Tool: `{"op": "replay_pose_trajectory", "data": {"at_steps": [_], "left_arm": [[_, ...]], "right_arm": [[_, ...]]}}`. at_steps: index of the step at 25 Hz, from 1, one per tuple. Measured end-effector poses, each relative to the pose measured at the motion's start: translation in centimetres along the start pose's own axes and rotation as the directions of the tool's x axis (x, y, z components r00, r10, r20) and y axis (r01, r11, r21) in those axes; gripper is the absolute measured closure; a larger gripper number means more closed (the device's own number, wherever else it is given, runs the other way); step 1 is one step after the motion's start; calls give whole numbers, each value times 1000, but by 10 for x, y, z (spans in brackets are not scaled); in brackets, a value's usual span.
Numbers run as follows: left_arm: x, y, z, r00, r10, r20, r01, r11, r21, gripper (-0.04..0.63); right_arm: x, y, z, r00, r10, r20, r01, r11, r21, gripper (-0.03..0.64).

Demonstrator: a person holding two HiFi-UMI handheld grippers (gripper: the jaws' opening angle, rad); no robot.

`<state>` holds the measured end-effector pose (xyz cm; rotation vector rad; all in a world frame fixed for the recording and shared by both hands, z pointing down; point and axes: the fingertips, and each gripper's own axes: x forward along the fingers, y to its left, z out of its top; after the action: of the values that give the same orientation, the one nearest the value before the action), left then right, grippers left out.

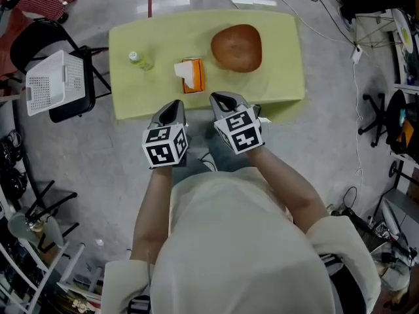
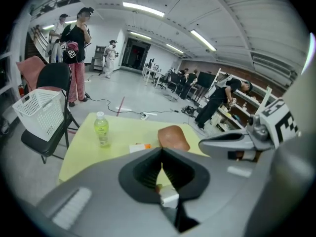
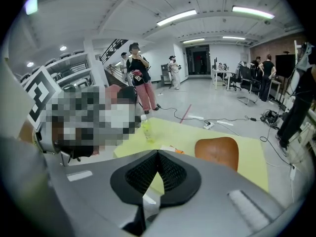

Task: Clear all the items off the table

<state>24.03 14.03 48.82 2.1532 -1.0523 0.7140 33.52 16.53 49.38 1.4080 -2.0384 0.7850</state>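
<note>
One bottle (image 1: 139, 59), one tissue box (image 1: 191, 75), one brown bowl (image 1: 236, 47), one basket (image 1: 55, 82)

Both grippers are out in front of me, side by side, pointing forward and down. Left gripper (image 1: 171, 110): jaws fully together, nothing between the pads. Right gripper (image 1: 222, 101): same, jaws closed, empty. It sits just beside the left, tips a touch further ahead, and both angle slightly inward. Left marker cube (image 1: 165, 145) and right marker cube (image 1: 239, 131) sit behind the jaws. Left forearm (image 1: 150, 201) and right forearm (image 1: 288, 191) are bare, stretched forward.
</note>
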Motion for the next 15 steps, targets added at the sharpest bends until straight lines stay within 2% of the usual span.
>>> {"op": "replay_pose_trajectory", "data": {"at_steps": [15], "left_arm": [[90,-48,10,998,-16,-65,17,1000,18,586]], "right_arm": [[1,-117,-32,995,-92,-41,95,992,80,618]]}}
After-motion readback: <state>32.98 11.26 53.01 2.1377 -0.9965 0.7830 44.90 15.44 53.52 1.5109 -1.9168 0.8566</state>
